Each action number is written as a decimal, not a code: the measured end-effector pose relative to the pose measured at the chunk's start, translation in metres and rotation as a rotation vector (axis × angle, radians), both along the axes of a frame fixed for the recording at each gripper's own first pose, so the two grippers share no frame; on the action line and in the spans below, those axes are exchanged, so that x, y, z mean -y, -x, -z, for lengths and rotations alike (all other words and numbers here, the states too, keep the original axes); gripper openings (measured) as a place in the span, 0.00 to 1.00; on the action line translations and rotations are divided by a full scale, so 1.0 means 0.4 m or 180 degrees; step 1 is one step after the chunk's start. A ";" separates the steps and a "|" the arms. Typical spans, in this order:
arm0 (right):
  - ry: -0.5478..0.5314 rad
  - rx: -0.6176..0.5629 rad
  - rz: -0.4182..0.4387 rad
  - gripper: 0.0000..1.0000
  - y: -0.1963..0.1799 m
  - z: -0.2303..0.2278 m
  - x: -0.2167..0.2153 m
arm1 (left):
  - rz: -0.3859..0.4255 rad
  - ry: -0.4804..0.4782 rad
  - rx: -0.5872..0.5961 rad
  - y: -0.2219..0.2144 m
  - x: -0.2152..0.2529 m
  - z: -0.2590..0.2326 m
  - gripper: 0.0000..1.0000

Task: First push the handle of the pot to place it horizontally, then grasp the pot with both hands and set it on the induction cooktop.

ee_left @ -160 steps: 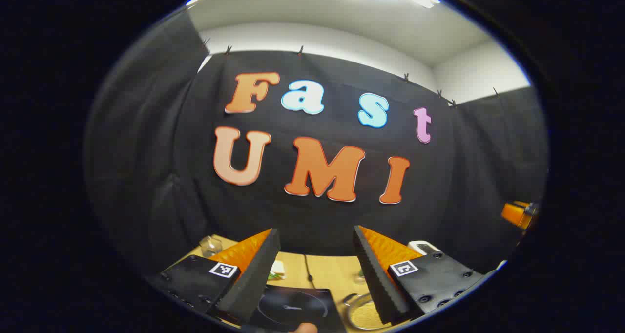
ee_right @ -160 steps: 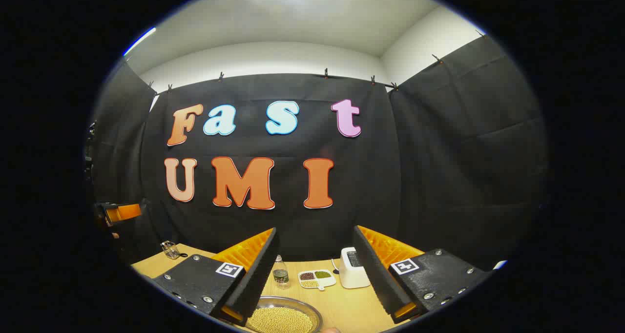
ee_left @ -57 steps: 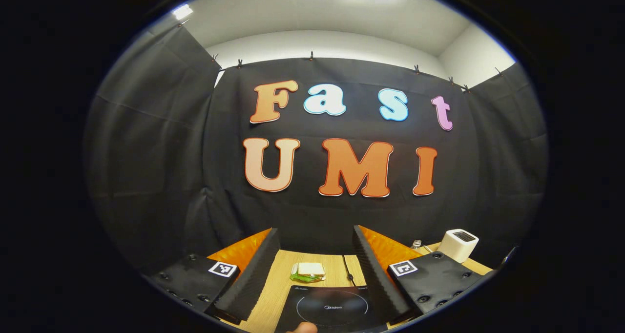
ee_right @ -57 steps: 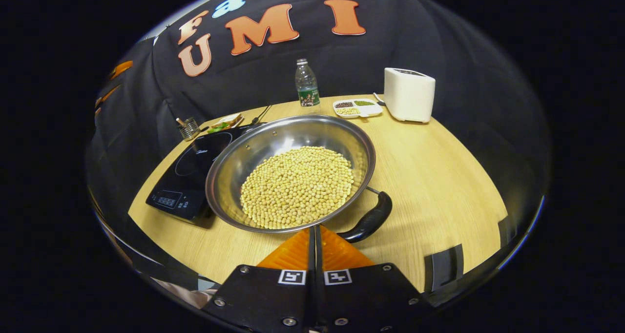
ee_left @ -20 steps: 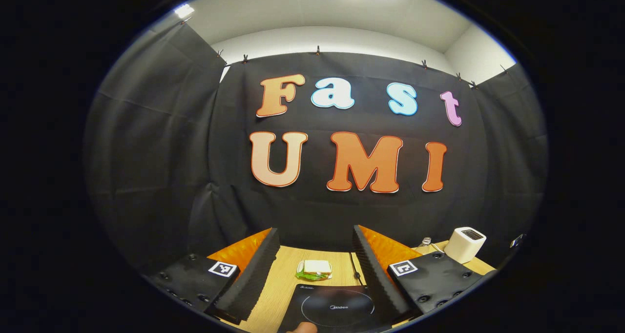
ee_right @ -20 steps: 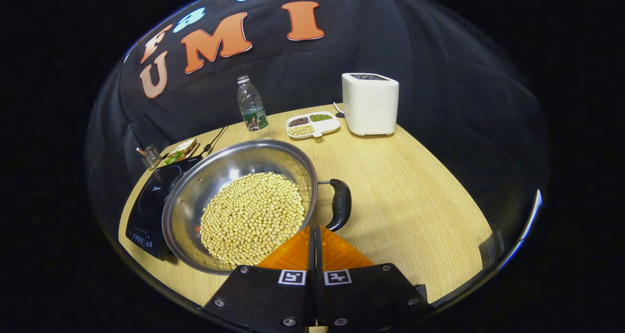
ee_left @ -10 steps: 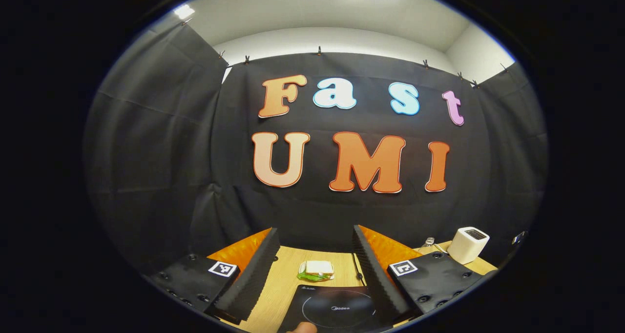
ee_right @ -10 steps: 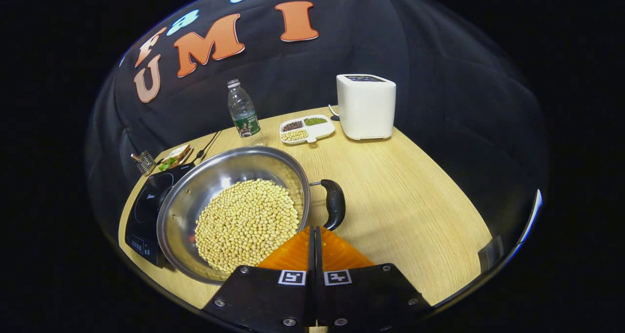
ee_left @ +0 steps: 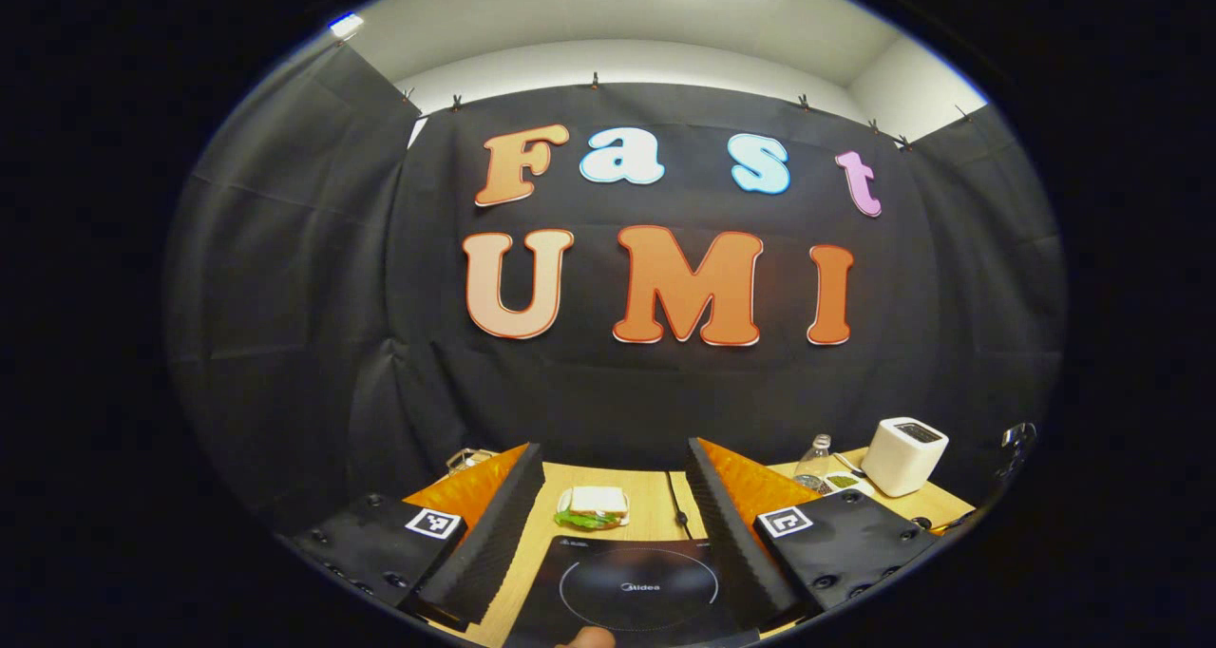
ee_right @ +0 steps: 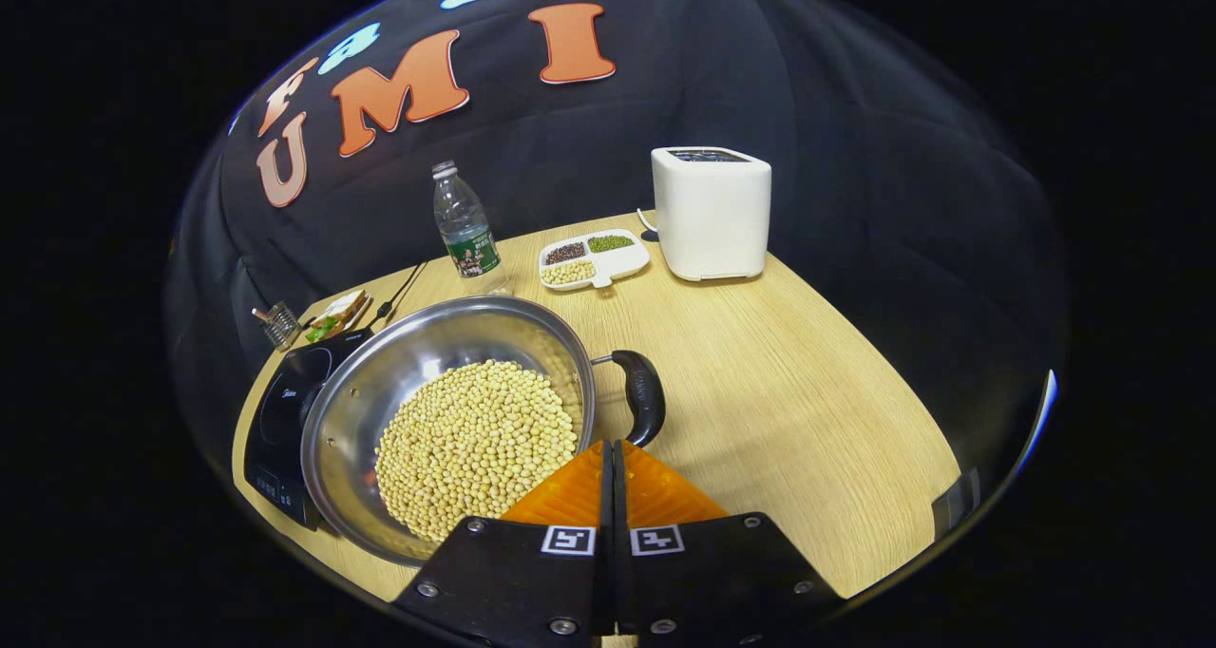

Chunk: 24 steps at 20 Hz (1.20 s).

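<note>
Pot [ee_right: 446, 420]: a wide steel pan full of pale beans, sitting on the wooden table [ee_right: 807, 410] just right of the induction cooktop [ee_right: 285, 420], its left rim overlapping the cooktop's edge. It is not yet on the cooking ring.
Handle [ee_right: 644, 396]: a dark curved grip on the pot's right side, pointing toward the near edge of the table.
Right gripper [ee_right: 611, 458]: fingers pressed together with nothing between them, tip just beside the near end of the handle. Clenched like that, it seems meant as a blunt pusher, not a grasper.
Left gripper [ee_left: 613, 496]: fingers spread wide and holding nothing, hovering above the near edge of the cooktop [ee_left: 636, 591], apparently waiting for the two-handed lift.
Step in hand: I judge the handle push is under way or close to finished.
Back of the table: a water bottle [ee_right: 463, 220], a divided dish of beans [ee_right: 594, 258] and a white toaster-like box [ee_right: 711, 213] stand well away from the pot.
Far left: a sandwich [ee_left: 594, 507] and a cable [ee_left: 676, 510] lie beyond the cooktop, so the ring itself is free for landing.
Risk: the pot is heaped with beans, so a tilted lift could spill them.
</note>
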State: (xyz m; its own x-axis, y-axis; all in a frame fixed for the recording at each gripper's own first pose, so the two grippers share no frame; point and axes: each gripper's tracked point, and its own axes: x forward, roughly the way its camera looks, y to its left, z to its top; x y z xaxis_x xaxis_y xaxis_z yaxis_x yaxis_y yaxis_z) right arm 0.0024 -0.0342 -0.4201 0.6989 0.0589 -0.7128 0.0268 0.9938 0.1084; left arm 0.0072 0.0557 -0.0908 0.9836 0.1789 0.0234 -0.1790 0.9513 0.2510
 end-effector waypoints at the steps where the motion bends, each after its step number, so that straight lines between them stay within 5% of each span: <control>1: 0.0001 0.0002 -0.0007 0.00 -0.004 0.000 0.001 | 0.0020 0.0010 -0.0054 -0.007 0.010 0.028 0.98; 12: -0.0012 0.0078 -0.0001 0.00 -0.045 0.009 0.014 | 0.0231 0.0264 -0.0811 -0.033 0.127 0.399 0.98; 24: 0.0025 0.0125 -0.0100 0.00 -0.083 0.015 0.026 | 0.0171 0.0411 -0.1222 -0.032 0.193 0.629 0.99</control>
